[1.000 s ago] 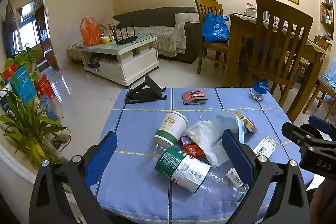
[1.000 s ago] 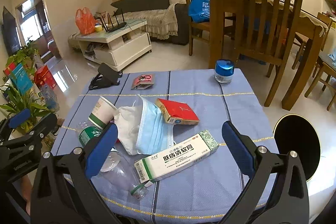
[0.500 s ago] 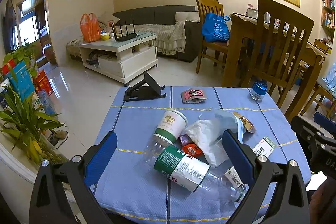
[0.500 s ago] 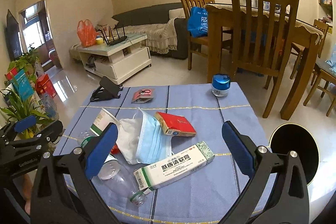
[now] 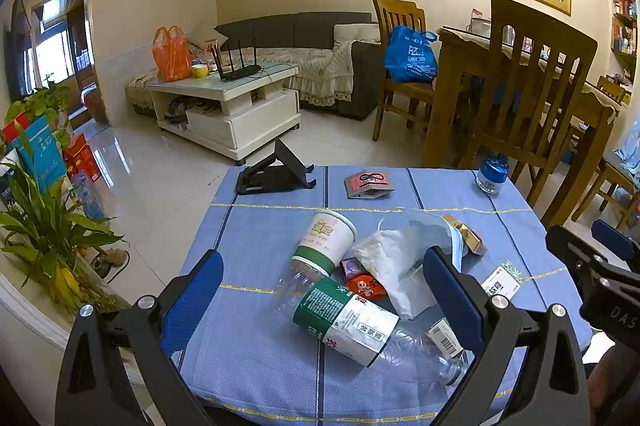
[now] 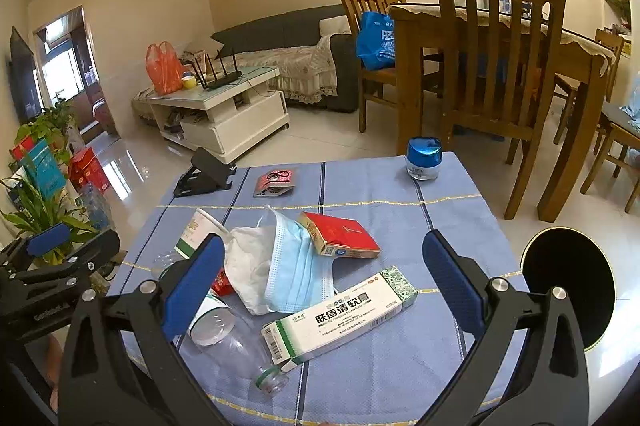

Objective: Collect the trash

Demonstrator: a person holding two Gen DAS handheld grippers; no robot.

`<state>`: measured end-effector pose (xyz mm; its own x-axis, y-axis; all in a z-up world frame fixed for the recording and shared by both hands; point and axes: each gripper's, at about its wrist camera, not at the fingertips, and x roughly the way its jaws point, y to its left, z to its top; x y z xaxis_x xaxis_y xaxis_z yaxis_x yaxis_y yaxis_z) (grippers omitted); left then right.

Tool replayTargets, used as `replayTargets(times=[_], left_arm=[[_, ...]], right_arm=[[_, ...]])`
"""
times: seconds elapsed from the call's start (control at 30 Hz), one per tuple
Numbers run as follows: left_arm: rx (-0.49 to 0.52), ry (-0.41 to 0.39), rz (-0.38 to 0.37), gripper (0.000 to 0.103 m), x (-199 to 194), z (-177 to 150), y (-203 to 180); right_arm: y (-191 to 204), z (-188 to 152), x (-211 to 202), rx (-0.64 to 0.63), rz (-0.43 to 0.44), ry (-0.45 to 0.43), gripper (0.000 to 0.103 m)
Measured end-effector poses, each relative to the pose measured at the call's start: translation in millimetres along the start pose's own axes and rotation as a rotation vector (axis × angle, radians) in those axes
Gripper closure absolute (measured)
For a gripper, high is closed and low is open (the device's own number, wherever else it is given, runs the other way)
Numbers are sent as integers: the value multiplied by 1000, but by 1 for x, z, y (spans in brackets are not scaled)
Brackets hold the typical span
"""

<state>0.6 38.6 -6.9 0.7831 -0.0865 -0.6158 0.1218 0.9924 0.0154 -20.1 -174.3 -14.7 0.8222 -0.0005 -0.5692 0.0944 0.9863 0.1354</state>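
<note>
Trash at frame centre on the blue cloth-covered table (image 6: 440, 210): clear crushed plastic bottle (image 5: 360, 322), paper cup (image 5: 326, 240), pleated mask (image 6: 296, 262) lie between the spread, empty fingers of both left gripper (image 5: 320, 298) and right gripper (image 6: 320, 286).

Left gripper (image 5: 320, 290) fingers apart — above plastic bottle (image 5: 360, 326), paper cup (image 5: 326, 242)

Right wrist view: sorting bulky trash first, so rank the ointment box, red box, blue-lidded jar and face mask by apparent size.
1. ointment box, nearest the camera, so perhaps flattered
2. face mask, looks close to the ointment box
3. red box
4. blue-lidded jar, farthest away
</note>
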Motion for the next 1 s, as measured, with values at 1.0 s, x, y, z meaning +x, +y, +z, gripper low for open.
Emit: replayTargets(times=[1.0], left_arm=[[-7, 8, 1, 6, 8, -9, 6]], right_arm=[[10, -6, 4, -68, 45, 35, 5]])
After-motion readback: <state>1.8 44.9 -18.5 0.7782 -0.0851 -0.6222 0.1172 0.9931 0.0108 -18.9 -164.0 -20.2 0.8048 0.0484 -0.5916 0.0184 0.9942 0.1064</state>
